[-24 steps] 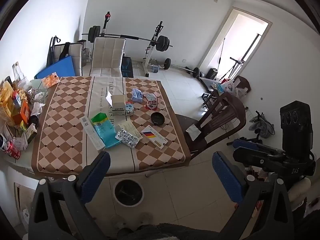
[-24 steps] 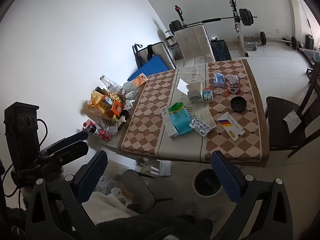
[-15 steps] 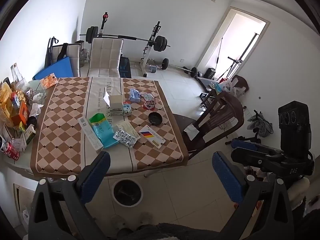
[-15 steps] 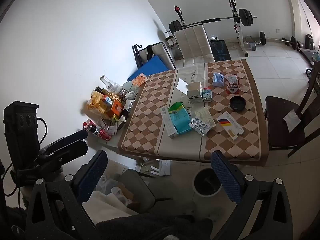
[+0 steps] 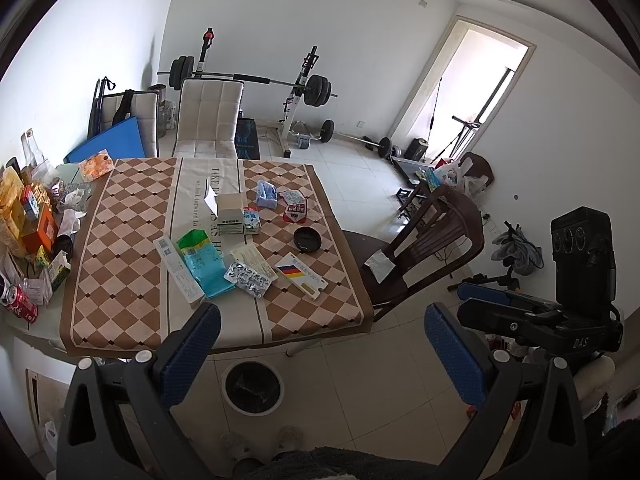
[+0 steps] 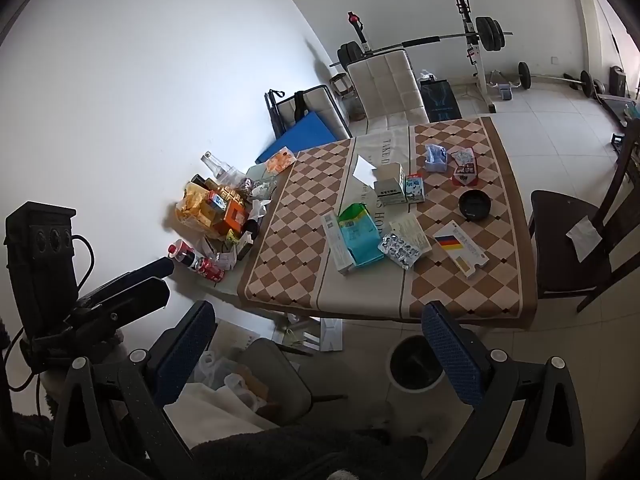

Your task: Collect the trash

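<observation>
Claws — left [image 5: 320, 354], right [image 6: 320, 350] — spread wide, holding nothing.

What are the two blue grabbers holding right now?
Nothing. The left gripper and the right gripper are both wide open and empty, up above the floor, short of the brown checkered table with the scattered packets.
</observation>
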`<state>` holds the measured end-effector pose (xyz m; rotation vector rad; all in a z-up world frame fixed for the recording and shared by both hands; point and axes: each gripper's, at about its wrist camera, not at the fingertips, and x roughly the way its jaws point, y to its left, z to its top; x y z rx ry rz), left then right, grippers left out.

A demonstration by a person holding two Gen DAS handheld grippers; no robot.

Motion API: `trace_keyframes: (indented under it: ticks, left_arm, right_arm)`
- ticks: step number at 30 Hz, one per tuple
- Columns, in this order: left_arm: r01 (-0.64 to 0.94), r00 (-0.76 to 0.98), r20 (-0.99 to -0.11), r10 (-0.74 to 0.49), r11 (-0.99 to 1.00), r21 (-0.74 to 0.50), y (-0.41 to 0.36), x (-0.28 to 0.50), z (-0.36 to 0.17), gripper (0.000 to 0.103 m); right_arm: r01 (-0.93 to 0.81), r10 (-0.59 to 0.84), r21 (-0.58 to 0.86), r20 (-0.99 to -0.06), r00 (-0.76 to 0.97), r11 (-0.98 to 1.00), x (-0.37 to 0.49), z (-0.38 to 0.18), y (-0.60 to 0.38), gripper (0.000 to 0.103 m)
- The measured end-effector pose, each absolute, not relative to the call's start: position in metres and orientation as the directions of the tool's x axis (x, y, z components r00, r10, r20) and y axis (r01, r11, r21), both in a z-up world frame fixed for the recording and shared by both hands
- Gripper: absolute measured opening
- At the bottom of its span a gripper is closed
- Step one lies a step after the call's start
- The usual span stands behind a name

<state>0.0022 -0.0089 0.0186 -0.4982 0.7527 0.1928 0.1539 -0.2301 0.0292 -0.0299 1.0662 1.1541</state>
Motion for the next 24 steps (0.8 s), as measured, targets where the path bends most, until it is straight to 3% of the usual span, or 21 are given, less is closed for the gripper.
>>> trace_keyframes:
  ticks: [24]
  left_arm:
    - [-0.344, 0.726, -0.687, -0.005, 0.863, -0.37, -0.0077, -0.0056, 0.0189, 0.103]
  right_arm:
    - [-0.75, 0.722, 0.482, -0.692, -0.009, 0.453, 0.1521, 0.0292, -0.2268, 0.103]
